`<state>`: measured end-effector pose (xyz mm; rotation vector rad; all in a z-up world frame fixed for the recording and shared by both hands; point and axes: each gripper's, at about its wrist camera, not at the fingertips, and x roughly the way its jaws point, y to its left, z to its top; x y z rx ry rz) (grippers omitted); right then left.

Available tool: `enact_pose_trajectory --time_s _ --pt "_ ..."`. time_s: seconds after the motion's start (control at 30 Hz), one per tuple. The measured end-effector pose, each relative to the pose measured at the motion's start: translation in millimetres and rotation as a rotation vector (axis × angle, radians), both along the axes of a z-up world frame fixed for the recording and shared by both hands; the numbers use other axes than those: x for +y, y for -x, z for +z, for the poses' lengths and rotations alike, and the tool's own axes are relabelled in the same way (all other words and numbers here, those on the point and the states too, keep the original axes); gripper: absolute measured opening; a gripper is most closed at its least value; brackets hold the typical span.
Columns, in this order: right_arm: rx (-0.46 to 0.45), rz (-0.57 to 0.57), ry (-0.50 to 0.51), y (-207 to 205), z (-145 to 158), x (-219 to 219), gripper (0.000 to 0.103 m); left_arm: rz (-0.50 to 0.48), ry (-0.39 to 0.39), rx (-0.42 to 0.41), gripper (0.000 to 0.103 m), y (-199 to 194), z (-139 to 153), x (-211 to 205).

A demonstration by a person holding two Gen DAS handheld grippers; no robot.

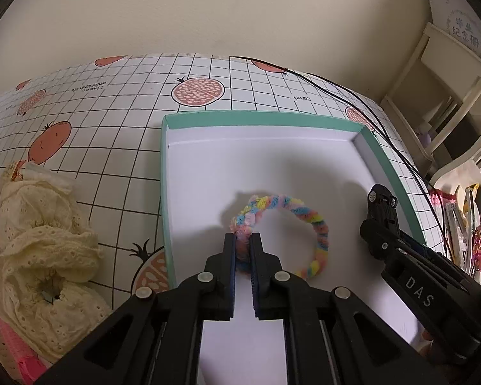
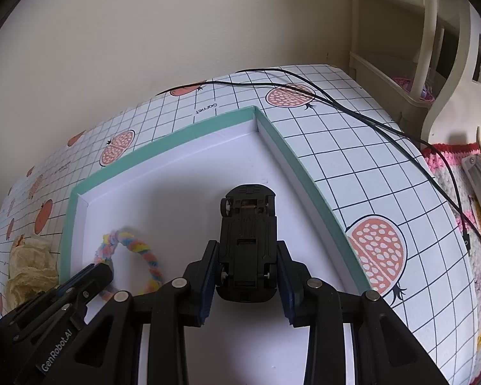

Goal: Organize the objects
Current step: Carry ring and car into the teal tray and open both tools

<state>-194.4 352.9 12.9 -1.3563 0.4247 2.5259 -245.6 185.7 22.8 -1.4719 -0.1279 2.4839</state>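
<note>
From the left wrist view, the left gripper (image 1: 243,240) has its fingers pinched narrow on the near-left part of a pastel braided ring (image 1: 285,224), which hangs or rests low over the white floor of the shallow teal-edged box (image 1: 259,116). I cannot tell whether the ring is already touching the floor; its shadow lies just beside it. Over on the right of the box comes the right gripper (image 1: 380,205), carrying a small black toy car (image 1: 383,196) above the near-right part of the box. Outside the box, at the near left of the table (image 1: 112,134), sit cream lace scrunchies (image 1: 41,243) with something pink (image 1: 22,353) beneath them; these look to be left for sorting.

From the right wrist view, the right gripper (image 2: 247,256) has its fingers closed on the sides of the toy car (image 2: 247,240), which shows its underside and wheels and points toward the far corner of the box (image 2: 163,142). It is over the box floor, just inside the right wall. The ring (image 2: 144,256) shows at the near left, with the left gripper (image 2: 93,277) on it, and the lace scrunchies (image 2: 29,269) lie beyond the box's left wall.

I'd say the task is partway through: two items are inside the box's outline but both are yet to be released, and the fabric pieces on the table remain. A black cable (image 2: 352,109) trails across the far right.
</note>
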Motion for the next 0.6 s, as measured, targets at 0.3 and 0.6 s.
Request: enact_pose_trajectory --time_s 0.3,0.6 --pt "-0.009 0.021 -0.010 1 1 -4 0.046 -0.005 0.004 -0.007 0.010 1 5 0" --pt "-0.016 0.027 -0.019 0 7 -5 0.056 -0.017 0.005 0.004 0.025 -1 16 -1"
